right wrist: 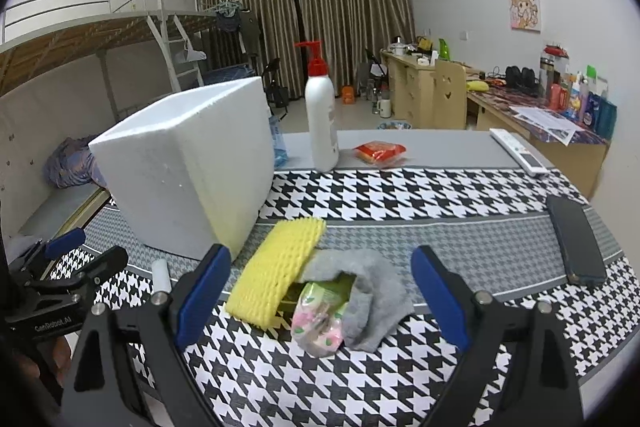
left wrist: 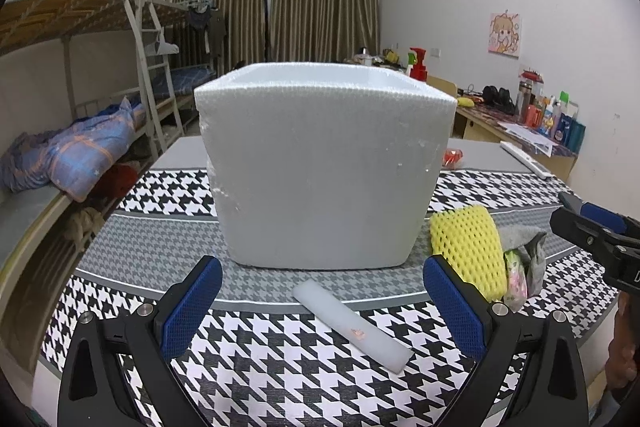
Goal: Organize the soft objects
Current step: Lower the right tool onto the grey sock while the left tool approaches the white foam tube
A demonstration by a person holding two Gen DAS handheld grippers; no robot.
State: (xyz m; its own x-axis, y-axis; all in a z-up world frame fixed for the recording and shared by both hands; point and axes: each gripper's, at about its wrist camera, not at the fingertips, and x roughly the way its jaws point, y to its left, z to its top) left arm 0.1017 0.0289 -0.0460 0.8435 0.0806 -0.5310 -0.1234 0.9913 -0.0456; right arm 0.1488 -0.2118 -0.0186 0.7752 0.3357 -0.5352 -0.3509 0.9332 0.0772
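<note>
Left gripper point(left wrist: 322, 303) spread wide, gripping nothing; blue pads point(left wrist: 194, 307) flanking a white foam strip point(left wrist: 352, 327) lying diagonally on the houndstooth cloth point(left wrist: 280, 379), just in front of the foam box point(left wrist: 324, 167). Strip sitting between the jaws but lower down and untouched.

Right gripper point(right wrist: 322, 297) likewise gaping wide, clasping nothing. Soft pile lying between and just ahead of its jaws, off the front right corner of the foam box point(right wrist: 188, 163): yellow foam net point(right wrist: 276, 271) nearest the box, almost touching its corner; grey sock point(right wrist: 372, 291) draping over the pile on the side away from the box; pink-and-green floral packet point(right wrist: 318, 327) poking out from under the sock, nearest the camera. No pad touching any of the three.

Foam box standing upright, open top, inside not visible from either view.

Behind the box, on the plain grey part of the table: white pump bottle point(right wrist: 320, 111) with red top, standing upright; red packet point(right wrist: 380, 151) beside it. Farther from the box, toward the table's right edge: white remote point(right wrist: 518, 151) and dark phone point(right wrist: 576, 243), well apart from the soft pile.
</note>
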